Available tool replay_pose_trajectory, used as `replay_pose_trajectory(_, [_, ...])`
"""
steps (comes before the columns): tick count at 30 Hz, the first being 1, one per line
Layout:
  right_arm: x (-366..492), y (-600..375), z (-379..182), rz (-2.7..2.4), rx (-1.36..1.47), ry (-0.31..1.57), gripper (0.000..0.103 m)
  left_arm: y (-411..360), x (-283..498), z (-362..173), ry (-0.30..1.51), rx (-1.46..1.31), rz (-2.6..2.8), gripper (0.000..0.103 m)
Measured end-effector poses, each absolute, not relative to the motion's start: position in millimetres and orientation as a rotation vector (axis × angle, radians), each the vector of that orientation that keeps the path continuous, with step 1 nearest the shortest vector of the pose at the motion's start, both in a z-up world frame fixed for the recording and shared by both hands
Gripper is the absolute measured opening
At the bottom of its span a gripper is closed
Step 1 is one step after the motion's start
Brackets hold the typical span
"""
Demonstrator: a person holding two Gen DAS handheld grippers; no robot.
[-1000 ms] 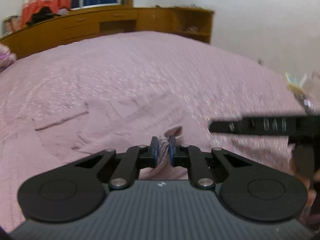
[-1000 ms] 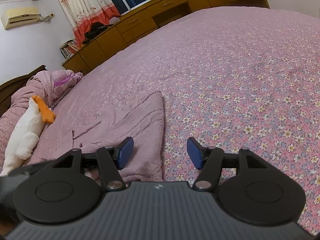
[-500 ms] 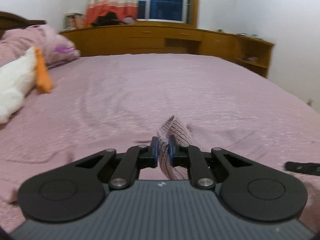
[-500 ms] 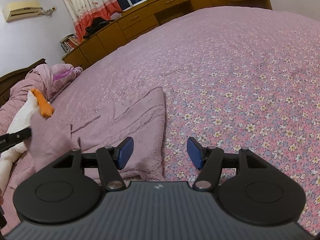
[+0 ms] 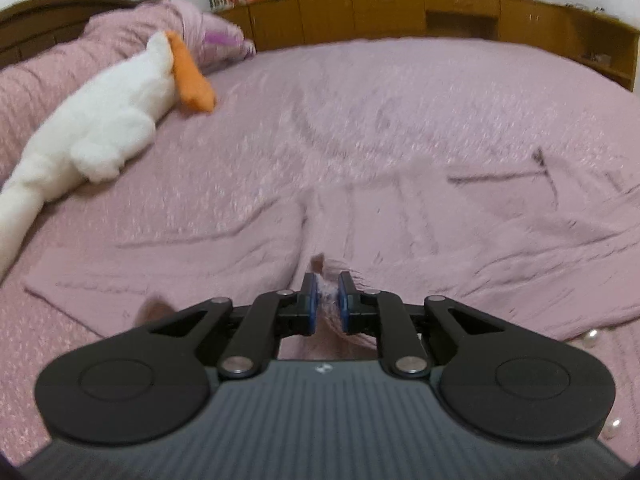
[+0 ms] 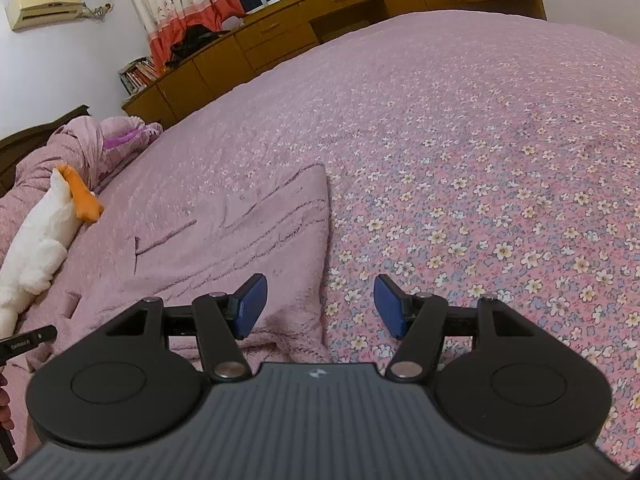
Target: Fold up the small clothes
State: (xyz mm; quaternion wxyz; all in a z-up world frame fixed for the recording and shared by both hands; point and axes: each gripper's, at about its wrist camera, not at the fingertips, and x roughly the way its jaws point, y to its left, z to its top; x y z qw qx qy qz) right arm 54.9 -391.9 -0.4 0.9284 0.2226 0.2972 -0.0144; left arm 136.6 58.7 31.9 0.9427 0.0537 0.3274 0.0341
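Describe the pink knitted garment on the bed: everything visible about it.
The pink knitted garment is a soft, ribbed, fuzzy-looking knit, close in colour to the floral bedspread it lies on. It is spread mostly flat with creases and folded layers; pearl-like buttons show near one edge. The left gripper has a bunched bit of its fabric between its pads, and its jaws are opening. The right gripper hovers open over its edge, gripping nothing.

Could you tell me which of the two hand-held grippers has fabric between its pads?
The left hand-held gripper: its jaws, now opening, have the pink knit garment between them; the right hand-held gripper stands wide open, empty.
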Motion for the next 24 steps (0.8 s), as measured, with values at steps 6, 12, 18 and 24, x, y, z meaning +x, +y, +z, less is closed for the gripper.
replay_pose_trajectory(6, [58,-391,-2,-0.03,0.442,0.618,0.067,74,141,22,0.721,0.046,0.003,0.022])
replay_pose_trajectory(12, [61,-386,-4,-0.028,0.418,0.631,0.067,95,147,25,0.696,-0.122,-0.066,0.042])
replay_pose_trajectory(18, [88,-387,10,-0.007,0.447,0.61,0.067,99,158,26,0.702,-0.124,-0.033,0.047])
replay_pose_trajectory(24, [136,-386,9,-0.075,0.356,0.601,0.068,90,170,16,0.725,-0.069,-0.055,0.047])
